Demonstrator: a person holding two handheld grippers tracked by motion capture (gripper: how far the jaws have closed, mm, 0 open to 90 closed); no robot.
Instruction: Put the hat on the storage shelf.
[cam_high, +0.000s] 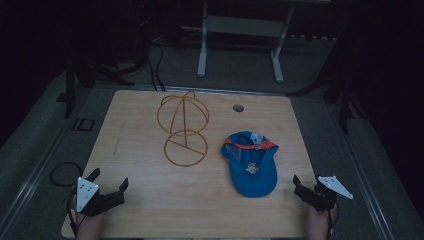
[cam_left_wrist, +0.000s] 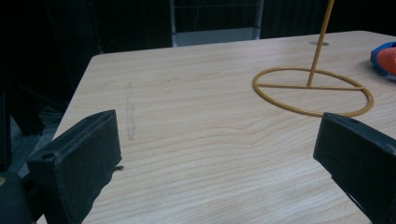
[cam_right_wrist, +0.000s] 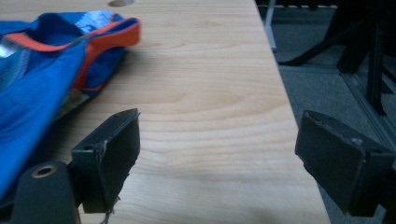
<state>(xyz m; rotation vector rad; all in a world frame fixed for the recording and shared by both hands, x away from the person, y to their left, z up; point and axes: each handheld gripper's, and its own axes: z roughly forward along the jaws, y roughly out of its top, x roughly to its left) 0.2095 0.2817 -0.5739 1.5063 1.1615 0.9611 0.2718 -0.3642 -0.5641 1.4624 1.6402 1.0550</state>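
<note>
A gold wire hat stand (cam_high: 184, 127), a round base ring under a wire globe, stands mid-table. Right of it lies a blue cap (cam_high: 250, 162) with orange trim, brim towards me. My left gripper (cam_high: 110, 178) hovers open at the near left of the table, with nothing between its jaws. My right gripper (cam_high: 306, 181) is open at the near right, just right of the cap's brim. The left gripper view has the open left gripper (cam_left_wrist: 218, 121) facing the stand's base ring (cam_left_wrist: 309, 87) and a bit of the cap (cam_left_wrist: 385, 58). In the right gripper view, the open right gripper (cam_right_wrist: 219, 116) sits beside the cap (cam_right_wrist: 42, 74).
The wooden table (cam_high: 150, 200) has a small round hole (cam_high: 238, 107) near its far edge. Its right edge (cam_right_wrist: 280, 93) runs close to my right gripper. A white metal frame (cam_high: 240, 25) stands on the floor beyond, and a cable loop (cam_high: 62, 172) lies at the left.
</note>
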